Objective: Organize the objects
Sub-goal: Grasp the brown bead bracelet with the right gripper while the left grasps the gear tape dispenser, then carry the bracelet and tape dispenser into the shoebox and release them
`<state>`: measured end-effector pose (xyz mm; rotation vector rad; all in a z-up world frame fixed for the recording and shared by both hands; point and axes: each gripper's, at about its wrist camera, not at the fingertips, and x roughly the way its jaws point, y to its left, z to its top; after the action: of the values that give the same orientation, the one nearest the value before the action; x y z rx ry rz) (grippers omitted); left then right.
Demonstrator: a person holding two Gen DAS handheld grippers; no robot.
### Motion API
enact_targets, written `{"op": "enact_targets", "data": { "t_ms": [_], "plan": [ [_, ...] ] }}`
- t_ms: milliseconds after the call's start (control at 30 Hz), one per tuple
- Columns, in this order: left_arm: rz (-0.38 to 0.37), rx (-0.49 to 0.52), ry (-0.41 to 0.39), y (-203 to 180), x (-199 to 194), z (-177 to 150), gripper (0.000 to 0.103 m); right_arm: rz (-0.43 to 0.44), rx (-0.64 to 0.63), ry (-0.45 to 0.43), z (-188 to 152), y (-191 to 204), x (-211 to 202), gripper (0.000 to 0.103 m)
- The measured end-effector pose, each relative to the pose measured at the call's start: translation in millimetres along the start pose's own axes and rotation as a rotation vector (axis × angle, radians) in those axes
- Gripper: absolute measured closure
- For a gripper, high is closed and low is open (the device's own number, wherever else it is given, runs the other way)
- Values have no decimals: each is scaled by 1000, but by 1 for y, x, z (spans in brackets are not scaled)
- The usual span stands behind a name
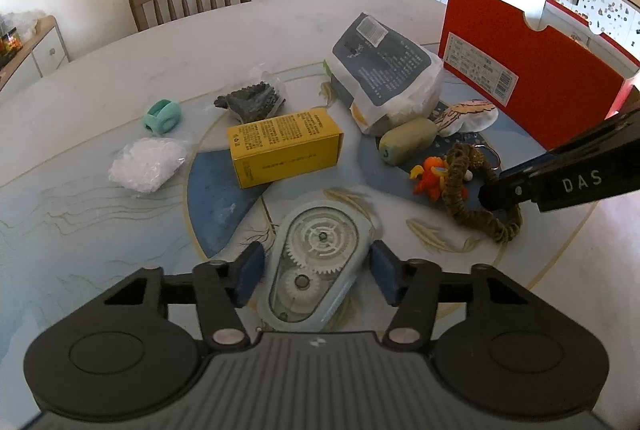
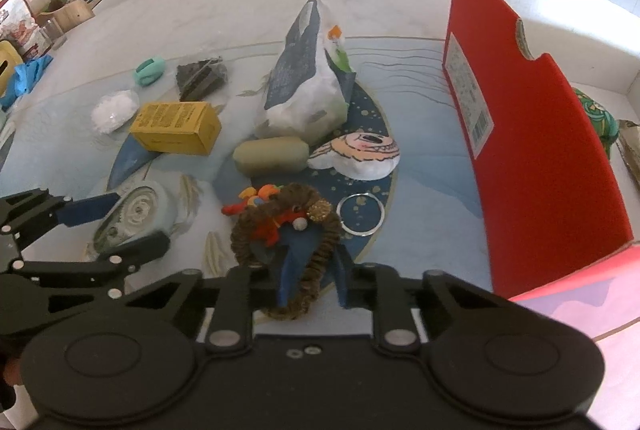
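Landmark: the yellow box (image 1: 285, 146) lies on the tabletop (image 1: 120, 214); all places below are given from it.
Left gripper (image 1: 316, 272): nearer to the camera than the yellow box; its blue pads stand on both sides of the correction-tape dispenser (image 1: 316, 262). The right pad looks a little apart from the shell, so I cannot tell if they press it.
Right gripper (image 2: 310, 270): to the right of the yellow box, nearly together and clamped on the brown fuzzy cord (image 2: 320, 258) (it bears a small orange toy (image 2: 256, 198)).
Red box (image 1: 532, 70): far to the right of the yellow box, standing open.
Mint holder (image 1: 162, 116): to the left, behind.
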<state>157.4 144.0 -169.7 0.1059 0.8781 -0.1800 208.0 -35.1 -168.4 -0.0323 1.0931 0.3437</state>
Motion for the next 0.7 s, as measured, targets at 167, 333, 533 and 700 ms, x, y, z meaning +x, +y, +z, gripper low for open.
{"op": "enact_targets", "data": {
  "t_ms": [167, 333, 533, 700],
  "plan": [
    [13, -1, 3, -1, -1, 0, 51, 1, 8, -3, 0, -3, 0, 96],
    [30, 16, 6, -4, -3, 1, 54, 17, 3, -21, -1, -3, -11, 97],
    [41, -22, 11, -1, -16, 4, 54, 53, 12, -78, -1, 0, -33, 97],
    [46, -28, 9, -4, -33, 12, 54, 78, 23, -126, 1, -2, -55, 97]
  ]
}}
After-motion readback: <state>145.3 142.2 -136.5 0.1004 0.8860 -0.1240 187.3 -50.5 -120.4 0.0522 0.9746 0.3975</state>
